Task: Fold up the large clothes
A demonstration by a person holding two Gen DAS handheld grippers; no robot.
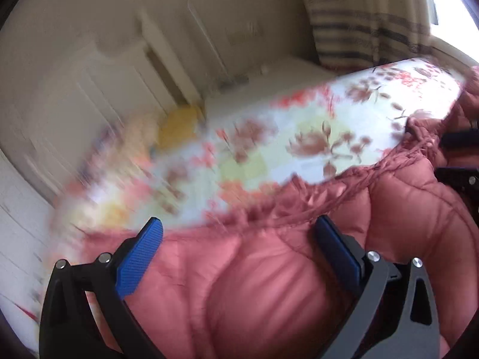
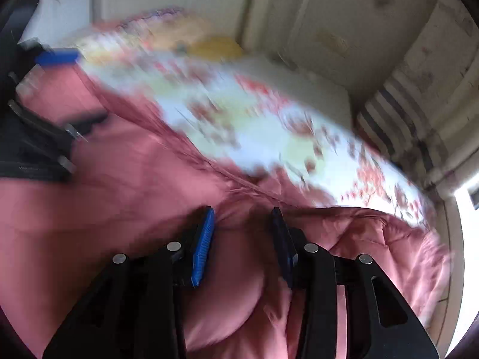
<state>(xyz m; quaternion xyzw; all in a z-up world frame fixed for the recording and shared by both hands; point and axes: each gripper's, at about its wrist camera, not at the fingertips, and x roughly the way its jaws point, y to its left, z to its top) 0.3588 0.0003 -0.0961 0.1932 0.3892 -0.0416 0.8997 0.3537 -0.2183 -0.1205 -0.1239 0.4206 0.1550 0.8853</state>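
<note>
A pink quilted puffer jacket [image 1: 269,284] lies on a bed with a floral sheet [image 1: 269,137]. My left gripper [image 1: 239,224] is open, its blue pads wide apart over the jacket's padded body near a gathered edge. In the right wrist view the same jacket [image 2: 119,203] fills the lower frame. My right gripper [image 2: 243,212] has its jaws partly apart with a bulge of jacket fabric between them; a firm grip is not visible. The left gripper's blue pad [image 2: 57,56] shows at the far left of that view. Both views are motion-blurred.
The floral sheet [image 2: 254,125] covers the bed beyond the jacket. A yellow object [image 1: 178,125] and a pale pillow lie near the head of the bed. Cream wardrobe doors [image 1: 104,74] stand behind it. A striped curtain [image 1: 368,30] hangs by a bright window.
</note>
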